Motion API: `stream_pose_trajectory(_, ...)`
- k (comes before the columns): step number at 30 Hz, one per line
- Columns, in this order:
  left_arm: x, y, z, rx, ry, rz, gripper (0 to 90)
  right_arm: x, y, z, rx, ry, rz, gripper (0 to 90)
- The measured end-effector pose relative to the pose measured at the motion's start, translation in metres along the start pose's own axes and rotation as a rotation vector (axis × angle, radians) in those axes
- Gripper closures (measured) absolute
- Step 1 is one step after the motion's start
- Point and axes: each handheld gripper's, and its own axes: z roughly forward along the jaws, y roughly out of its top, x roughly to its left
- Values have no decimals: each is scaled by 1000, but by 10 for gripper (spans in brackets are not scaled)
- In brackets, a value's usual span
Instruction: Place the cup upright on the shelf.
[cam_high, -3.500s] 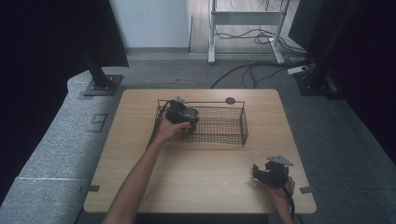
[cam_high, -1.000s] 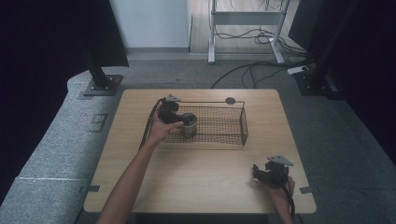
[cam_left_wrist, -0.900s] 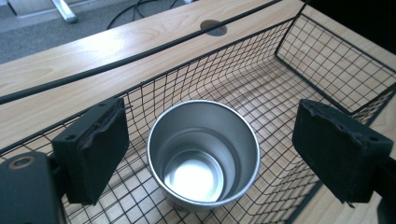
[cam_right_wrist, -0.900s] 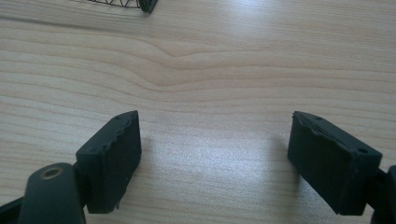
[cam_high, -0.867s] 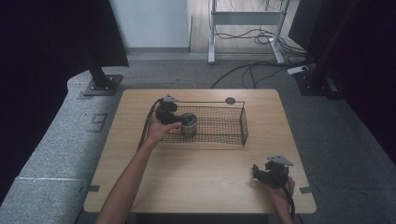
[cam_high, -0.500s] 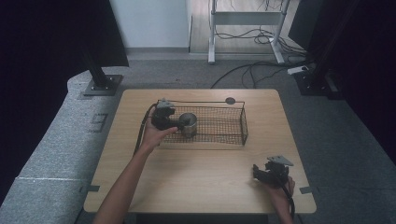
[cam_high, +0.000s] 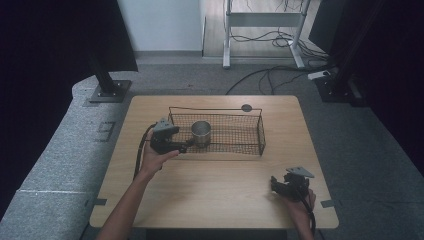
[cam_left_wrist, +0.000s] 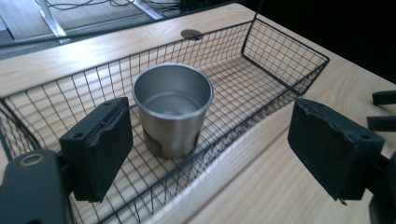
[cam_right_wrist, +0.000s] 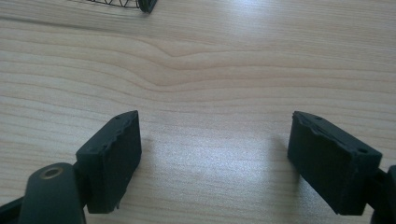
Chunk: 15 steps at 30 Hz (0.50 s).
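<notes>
Steel cup (cam_left_wrist: 173, 114) stands upright at the left end of the wire basket (cam_left_wrist: 285, 56); the left gripper view shows its empty inside, which the high view cannot. Left gripper (cam_high: 185, 145) is spread wide, holding nothing, one jaw over the basket's near rim. Right gripper (cam_high: 281, 186), also released, rests low at the table's (cam_high: 215, 190) near right corner, bare wood between them

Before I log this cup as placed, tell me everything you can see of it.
The metal cup is a plain, handleless steel tumbler with a brushed, shiny look and a rolled rim. It stands upright, mouth up and empty, on the floor of the wire basket, near its left end. The left gripper is open and clear of it; nothing touches it but the basket mesh.
</notes>
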Motion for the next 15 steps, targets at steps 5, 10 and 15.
stream_pose_trajectory(5, -3, -16, -10, 12, -2, 11, 142, 0, 0, 0, 0, 0, 0, 172)
stream_pose_trajectory(10, -6, -34, -18, 30, -10, 14, 142, 0, 0, 0, 0, 0, 0, 172)
stream_pose_trajectory(15, -11, -52, -24, 42, -13, 21, 143, 0, 0, 0, 0, 0, 0, 172)
